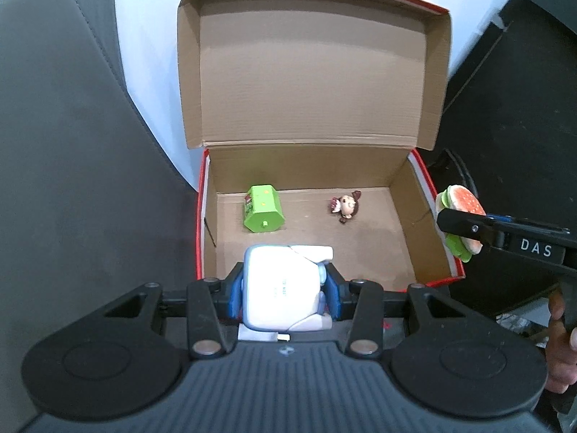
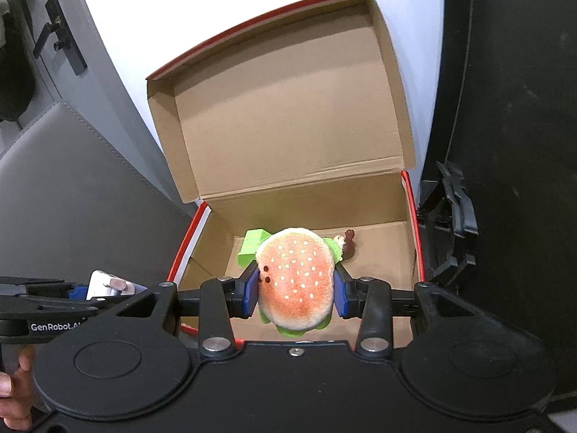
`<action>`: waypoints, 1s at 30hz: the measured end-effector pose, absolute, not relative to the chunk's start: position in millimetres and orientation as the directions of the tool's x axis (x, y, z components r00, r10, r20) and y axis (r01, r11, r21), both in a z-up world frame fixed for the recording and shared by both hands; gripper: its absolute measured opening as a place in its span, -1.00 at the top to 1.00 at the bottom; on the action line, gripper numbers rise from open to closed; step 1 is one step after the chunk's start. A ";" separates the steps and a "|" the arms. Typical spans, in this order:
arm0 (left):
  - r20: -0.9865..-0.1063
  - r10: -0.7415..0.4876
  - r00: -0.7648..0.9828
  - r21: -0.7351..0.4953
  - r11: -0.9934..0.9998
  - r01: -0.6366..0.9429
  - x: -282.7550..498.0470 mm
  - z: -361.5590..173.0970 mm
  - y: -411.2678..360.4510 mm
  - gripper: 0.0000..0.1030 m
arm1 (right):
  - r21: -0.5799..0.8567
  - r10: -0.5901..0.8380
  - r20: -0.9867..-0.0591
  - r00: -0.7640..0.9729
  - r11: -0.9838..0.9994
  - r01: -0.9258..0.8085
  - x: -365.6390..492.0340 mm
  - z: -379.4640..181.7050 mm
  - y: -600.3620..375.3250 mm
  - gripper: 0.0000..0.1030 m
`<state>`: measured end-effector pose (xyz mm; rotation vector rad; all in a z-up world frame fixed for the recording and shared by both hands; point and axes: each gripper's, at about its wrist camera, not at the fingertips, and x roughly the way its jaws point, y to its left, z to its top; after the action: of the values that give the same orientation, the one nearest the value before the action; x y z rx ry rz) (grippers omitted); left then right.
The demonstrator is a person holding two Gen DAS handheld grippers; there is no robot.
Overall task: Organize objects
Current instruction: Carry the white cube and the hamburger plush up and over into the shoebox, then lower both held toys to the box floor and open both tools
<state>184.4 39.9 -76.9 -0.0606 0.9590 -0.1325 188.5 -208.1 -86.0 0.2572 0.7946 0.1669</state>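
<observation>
Two toys are in hand above the open box (image 1: 438, 281), and two more already lie on its floor: a green block (image 1: 263, 209) toward the left and a small brown-haired figurine (image 1: 346, 205) toward the right, well apart. The left gripper (image 1: 285, 290) pinches a white gadget (image 1: 281, 285) between its blue pads (image 1: 236, 299), over the near left part of the box. The right gripper (image 2: 295, 288) squeezes a plush burger (image 2: 295, 278) by the sides of its bun; from the left wrist view the burger hangs at the right wall, about over the rim.

My guess is that the burger is light and soft, so it gives under the pads and will not mind a drop; a hold across the bun's middle suits it. The gadget looks like hard, smooth plastic, likely to slip, and is best gripped flat on its two sides and set down low. Free floor remains between the block and figurine and along the near side.
</observation>
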 end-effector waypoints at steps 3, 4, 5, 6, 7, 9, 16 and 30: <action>-0.816 -0.127 0.563 -0.101 0.992 0.078 195.4 -81.1 40.0 0.16 | 0.284 0.250 -0.689 0.681 0.957 -0.064 200.6 -88.7 -207.8 0.23; -0.817 -0.123 0.564 -0.096 0.992 0.077 199.0 -82.1 39.3 0.16 | 0.279 0.250 -0.691 0.678 0.958 -0.069 205.2 -89.5 -207.4 0.23; -0.816 -0.120 0.565 -0.094 0.993 0.074 202.3 -83.2 39.3 0.16 | 0.274 0.250 -0.693 0.676 0.959 -0.074 209.2 -90.3 -207.1 0.23; -0.817 -0.116 0.565 -0.095 0.993 0.067 206.1 -85.0 39.7 0.16 | 0.272 0.253 -0.694 0.674 0.959 -0.080 213.7 -91.1 -207.3 0.23; -0.819 -0.113 0.563 -0.097 0.994 0.059 210.0 -87.2 40.3 0.16 | 0.272 0.256 -0.696 0.671 0.959 -0.084 218.4 -91.9 -207.8 0.23; -0.824 -0.109 0.556 -0.103 0.994 0.043 218.7 -93.6 41.2 0.16 | 0.268 0.257 -0.699 0.667 0.959 -0.090 227.1 -94.0 -208.5 0.23; -0.836 -0.091 0.542 -0.103 0.995 0.009 239.9 -121.0 40.6 0.16 | 0.243 0.251 -0.733 0.632 0.965 -0.102 260.5 -115.4 -203.2 0.23; -0.883 -0.060 0.466 -0.081 0.996 -0.025 284.9 -180.7 38.3 0.16 | 0.275 0.225 -0.770 0.597 0.961 -0.008 297.9 -174.7 -209.1 0.23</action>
<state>284.9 38.3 -180.7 -0.0862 1.0860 -0.0215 297.9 -209.1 -174.7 0.2547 0.9242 0.1367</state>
